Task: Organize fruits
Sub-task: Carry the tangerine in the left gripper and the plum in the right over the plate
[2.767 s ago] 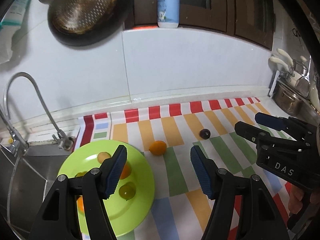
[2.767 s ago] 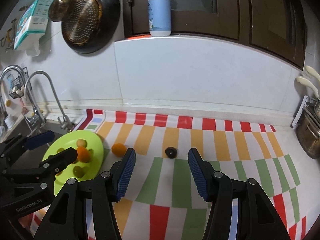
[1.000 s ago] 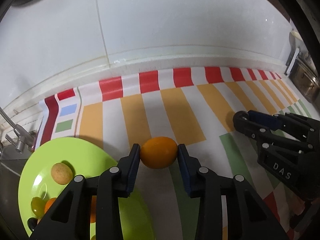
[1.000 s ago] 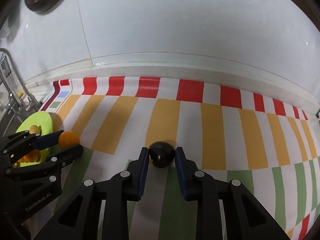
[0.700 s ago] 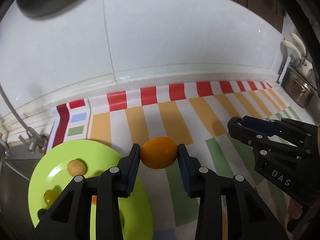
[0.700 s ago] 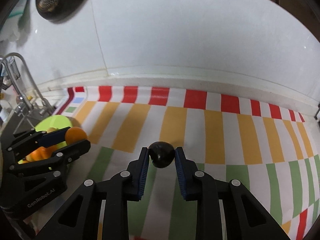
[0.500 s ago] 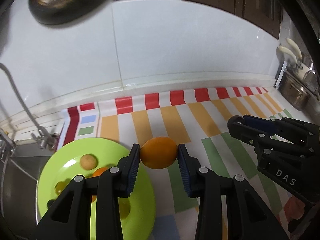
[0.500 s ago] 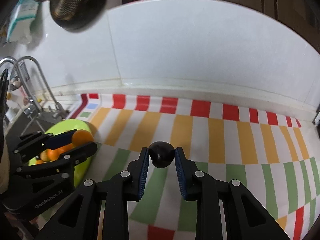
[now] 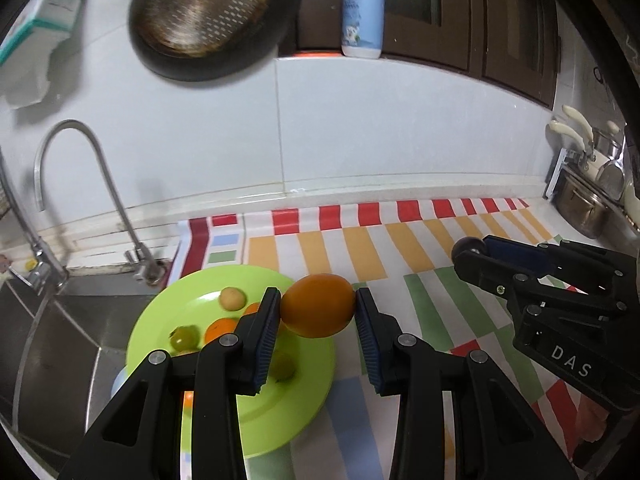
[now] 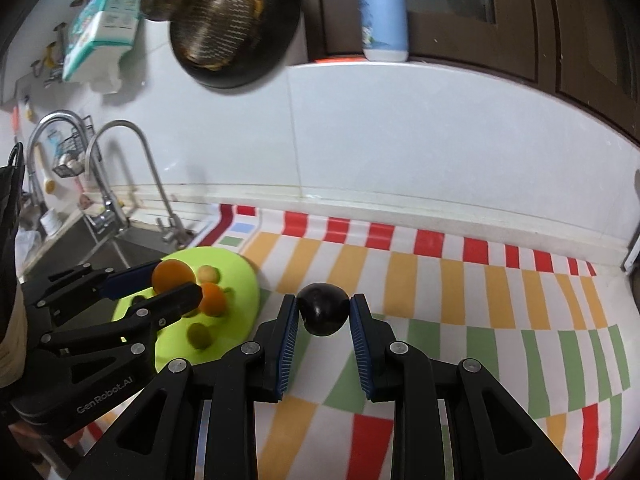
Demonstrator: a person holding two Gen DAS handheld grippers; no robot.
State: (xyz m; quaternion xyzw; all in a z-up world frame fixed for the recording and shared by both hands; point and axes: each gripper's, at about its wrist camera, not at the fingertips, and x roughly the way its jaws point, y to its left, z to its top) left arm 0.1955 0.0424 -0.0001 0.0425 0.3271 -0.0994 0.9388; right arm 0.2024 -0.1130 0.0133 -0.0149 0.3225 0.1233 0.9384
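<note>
My left gripper (image 9: 317,312) is shut on an orange fruit (image 9: 318,311) and holds it in the air over the right edge of the lime green plate (image 9: 256,416). The plate holds several small fruits: a pale yellow one (image 9: 232,298), an orange one (image 9: 221,329) and a green one (image 9: 184,336). My right gripper (image 10: 323,314) is shut on a dark, nearly black fruit (image 10: 323,314), lifted above the striped mat. In the right wrist view the left gripper (image 10: 174,285) with its orange fruit (image 10: 173,275) hangs over the plate (image 10: 240,280).
A striped red, orange and green mat (image 9: 432,312) covers the counter. A steel sink (image 9: 60,344) with a curved tap (image 9: 80,168) lies left of the plate. A pan (image 9: 208,24) hangs on the tiled wall, a bottle (image 9: 362,16) stands on the ledge, pots (image 9: 580,208) at right.
Both grippers closed on their fruits earlier and have since lifted them off the mat. The left gripper has carried the orange fruit back and left, over the plate's edge.
</note>
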